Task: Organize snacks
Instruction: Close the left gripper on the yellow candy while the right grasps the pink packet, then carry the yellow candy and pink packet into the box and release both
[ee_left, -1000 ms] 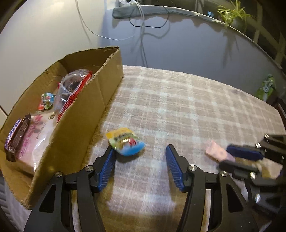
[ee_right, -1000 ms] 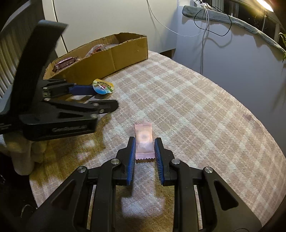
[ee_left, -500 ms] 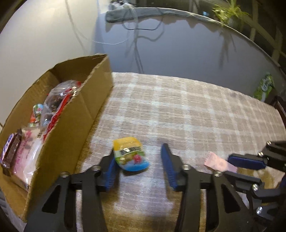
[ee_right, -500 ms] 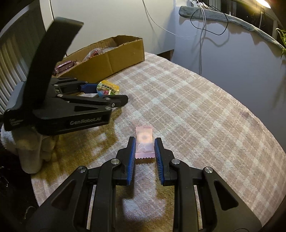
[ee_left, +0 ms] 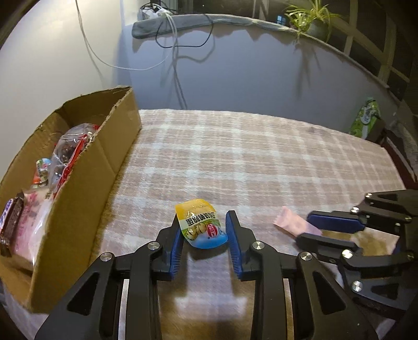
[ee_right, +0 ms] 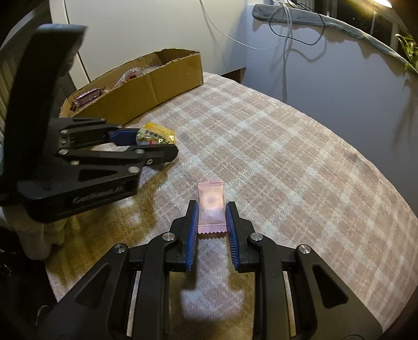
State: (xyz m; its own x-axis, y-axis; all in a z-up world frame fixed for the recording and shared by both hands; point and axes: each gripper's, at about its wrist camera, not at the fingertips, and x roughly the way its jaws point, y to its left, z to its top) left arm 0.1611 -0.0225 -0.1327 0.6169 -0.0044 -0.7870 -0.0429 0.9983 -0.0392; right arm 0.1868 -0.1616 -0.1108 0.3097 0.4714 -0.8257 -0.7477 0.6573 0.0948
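The left gripper (ee_left: pixel 204 230) is closing its blue pads on a small yellow-and-blue jelly cup (ee_left: pixel 202 225). The cup sits tilted between the two pads, and both pads look pressed against its sides. In the right wrist view the same gripper (ee_right: pixel 154 146) shows from the side, with the cup (ee_right: pixel 155 134) sticking out past the pad tips, just above the checked tablecloth (ee_left: pixel 248 157).

The right gripper (ee_right: pixel 211 214) is clamped on a pink candy wrapper (ee_right: pixel 210 206). Its pads squeeze the wrapper's two long edges, and the crimped far end pokes out ahead of the tips. From the left wrist view the wrapper (ee_left: pixel 294 225) shows between the right gripper's (ee_left: pixel 317 230) fingers, off to the side of the jelly cup and apart from it.

A cardboard box (ee_left: pixel 86 183) stands along the cloth's left edge, near the left gripper. It holds several snacks: a clear bag with red trim (ee_left: pixel 71 146), a pale pink packet (ee_left: pixel 30 219) and a dark chocolate bar (ee_left: pixel 10 222) at the near end.

Beyond the table, cables (ee_left: pixel 177 52) hang down a grey wall from a ledge, and a potted plant (ee_left: pixel 313 18) sits on that ledge. A green carton (ee_left: pixel 364 119) stands off the table's far right edge.
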